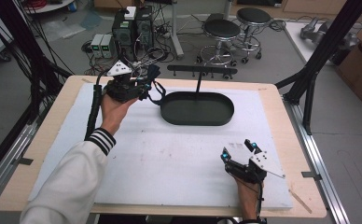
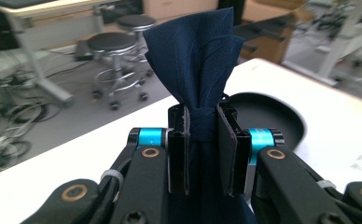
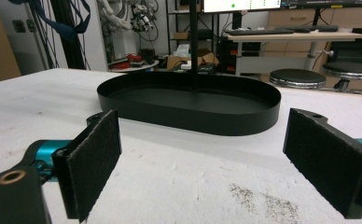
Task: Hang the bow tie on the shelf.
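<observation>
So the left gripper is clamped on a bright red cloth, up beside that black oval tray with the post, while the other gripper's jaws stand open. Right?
Not quite: the cloth is dark navy blue, not red, as the left gripper view shows. The rest holds: left gripper clamped, black oval tray nearby, right gripper open.

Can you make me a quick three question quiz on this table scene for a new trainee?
1. True or false: the left tool is shut on the dark blue cloth.
2. How do the right tool's jaws stand: A, wide open with nothing between them; B, shut on the tray; C, shut on a cloth?
3. What rises from the black oval tray?

Key
1. True.
2. A.
3. A thin black post with a crossbar on top.
</observation>
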{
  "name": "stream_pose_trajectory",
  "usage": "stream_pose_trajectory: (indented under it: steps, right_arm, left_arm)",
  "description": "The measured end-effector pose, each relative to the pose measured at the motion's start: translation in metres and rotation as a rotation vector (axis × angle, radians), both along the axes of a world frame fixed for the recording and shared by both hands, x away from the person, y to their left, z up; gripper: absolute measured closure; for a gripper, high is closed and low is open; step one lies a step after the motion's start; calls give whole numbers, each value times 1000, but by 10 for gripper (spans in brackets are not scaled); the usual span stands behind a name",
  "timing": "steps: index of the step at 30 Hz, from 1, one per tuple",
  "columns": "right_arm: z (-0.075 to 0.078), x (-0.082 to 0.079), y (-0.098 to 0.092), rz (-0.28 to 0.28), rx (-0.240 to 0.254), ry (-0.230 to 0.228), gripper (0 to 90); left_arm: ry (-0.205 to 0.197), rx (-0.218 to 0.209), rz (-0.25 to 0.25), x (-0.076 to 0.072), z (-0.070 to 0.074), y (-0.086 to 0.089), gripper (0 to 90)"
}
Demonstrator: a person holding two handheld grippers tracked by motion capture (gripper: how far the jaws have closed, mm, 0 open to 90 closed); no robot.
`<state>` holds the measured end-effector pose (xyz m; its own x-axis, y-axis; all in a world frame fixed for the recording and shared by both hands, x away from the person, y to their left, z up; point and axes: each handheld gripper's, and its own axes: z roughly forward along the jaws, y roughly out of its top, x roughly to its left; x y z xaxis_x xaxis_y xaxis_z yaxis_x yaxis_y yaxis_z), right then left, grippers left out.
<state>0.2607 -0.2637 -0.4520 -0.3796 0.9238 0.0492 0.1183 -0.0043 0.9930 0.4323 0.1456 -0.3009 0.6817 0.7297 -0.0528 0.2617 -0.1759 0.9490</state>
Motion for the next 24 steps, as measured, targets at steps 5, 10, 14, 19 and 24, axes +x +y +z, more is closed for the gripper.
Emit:
stream_pose_trajectory:
  steps: [5,10,14,19,24]
  right_arm:
    - [0,0,0,0,7,5,103]
    - [0,0,0,2,2,3,103]
    - [0,0,0,0,8,5,103]
    - [0,0,0,0,7,7,103]
    - [0,1,-1,2,11,0,103]
  left_arm:
    - [-18,20,-27,2,7,-13,756]
    - [-36,16,-57,3,19,-29,756]
    - [-46,26,-78,3,22,-40,756]
    - [-37,20,-70,9,24,-48,756]
    - [-48,33,-75,13,27,-57,755]
